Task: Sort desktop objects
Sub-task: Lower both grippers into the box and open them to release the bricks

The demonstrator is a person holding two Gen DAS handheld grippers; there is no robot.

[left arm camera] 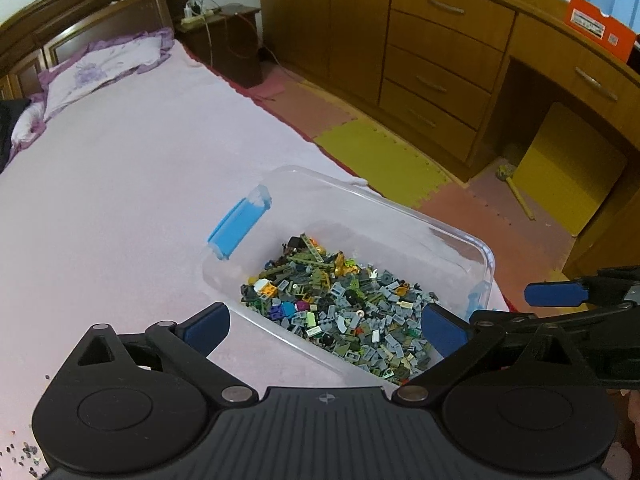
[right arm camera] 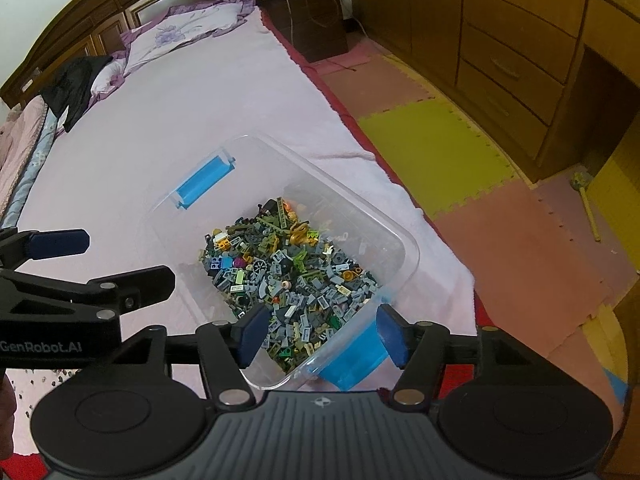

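bed: big, pale pink cover (left arm camera: 132, 184), fills most of both views; wooden headboard (left arm camera: 80, 12) at far end
cabinets: wood drawer unit (left arm camera: 436, 68) along the wall across the floor from the bed, orange box (left arm camera: 600, 26) on top
floor: foam mats, yellow one (left arm camera: 380, 160) and pink ones beside the bed
pillow: purple floral (left arm camera: 108, 68), at headboard end; dark cloth (right arm camera: 76, 84) lying near it
nightstand: dark wood (right arm camera: 312, 8), power strip with cables on top
bin: clear plastic tub (left arm camera: 400, 208), open top, sits on bed near the edge facing the floor; blue latch handle (left arm camera: 240, 228) on far short side, second blue handle (right arm camera: 352, 360) on near short side
bricks: heap of small toy bricks (left arm camera: 340, 304) inside bin, mostly grey and olive, some yellow, blue, purple; piled toward the near end
loose bits: few tiny dark pieces (left arm camera: 24, 452) on the cover by the bottom left corner of left view
left gripper: (left arm camera: 326, 326) hovers above near long wall of bin, jaws spread wide, nothing between pads, no contact seen
right gripper: (right arm camera: 324, 334) over near corner of bin, jaws partly spread either side of the near blue handle and bin rim; pads look clear of the plastic, not pinching it
grippers relation: side by side, each visible in the other's view
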